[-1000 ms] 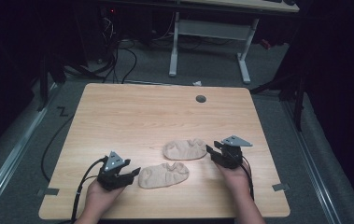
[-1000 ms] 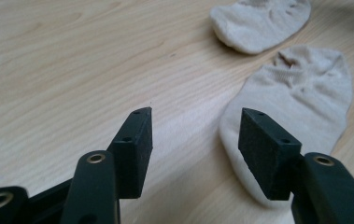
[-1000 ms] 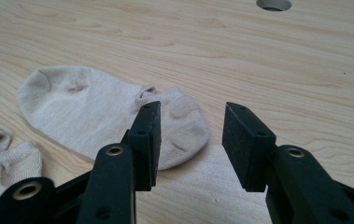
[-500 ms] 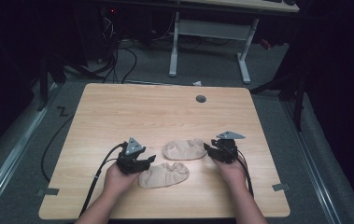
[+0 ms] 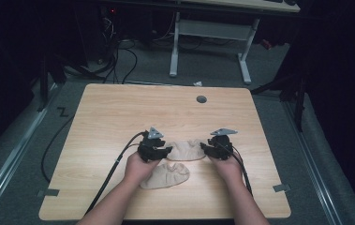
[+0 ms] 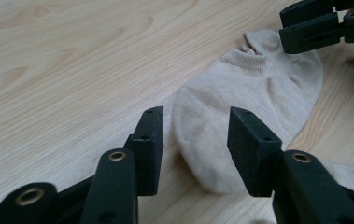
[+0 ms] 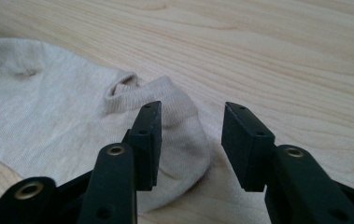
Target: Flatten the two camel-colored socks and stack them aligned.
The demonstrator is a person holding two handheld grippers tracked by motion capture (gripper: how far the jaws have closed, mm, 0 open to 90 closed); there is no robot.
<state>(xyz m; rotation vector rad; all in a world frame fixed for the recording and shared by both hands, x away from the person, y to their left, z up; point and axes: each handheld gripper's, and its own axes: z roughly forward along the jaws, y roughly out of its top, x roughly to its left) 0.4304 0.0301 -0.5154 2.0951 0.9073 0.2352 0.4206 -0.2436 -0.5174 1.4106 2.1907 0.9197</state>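
Two beige low-cut fabric socks lie flat on the light wooden tabletop (image 5: pixel 119 117), near its front edge. The far sock (image 5: pixel 186 149) lies between the two grippers; the near sock (image 5: pixel 166 175) lies just in front of it, toward the person, partly under the left hand.

The left gripper (image 5: pixel 166 152) sits at the far sock's left end. In the left gripper view its black fingers (image 6: pixel 149 149) stand partly apart, having just been closing, with the rounded toe end of the far sock (image 6: pixel 240 102) lying between them; the pads do not press on the fabric.

The right gripper (image 5: pixel 208 149) sits at the same sock's right end. In the right gripper view its fingers (image 7: pixel 247 144) stand partly apart over the cuffed heel end of the far sock (image 7: pixel 72 112), with the left finger over the fabric and the right one over bare wood; nothing is gripped.
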